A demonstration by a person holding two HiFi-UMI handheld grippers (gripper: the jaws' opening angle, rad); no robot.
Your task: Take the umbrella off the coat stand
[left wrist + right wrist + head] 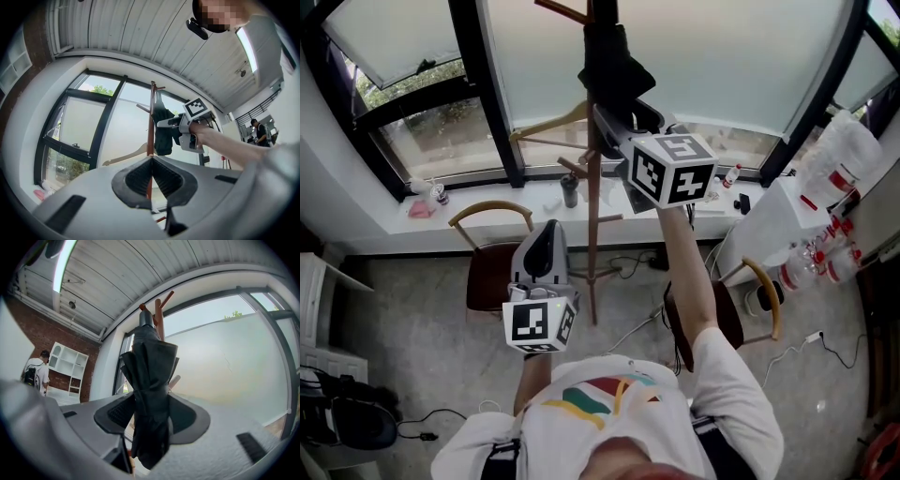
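Coat stand (pixel 592 202): wooden pole on the grey floor (pixel 412 323), directly ahead of the left gripper (pixel 550 228). It carries the black umbrella (pixel 614 61), between the jaws of the right gripper (pixel 606 119), and a wooden hanger (pixel 546 125) left of that gripper. The floor also carries a chair (pixel 492 253) left of the left gripper and cables (pixel 637 328) below the right one

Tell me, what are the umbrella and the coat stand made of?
The umbrella looks like thin black cloth, probably nylon. It is matte and hangs in soft, gathered folds. The coat stand looks like wood with a smooth reddish-brown finish. It has a round pole and angled pegs, though the grain is too small to see for sure.
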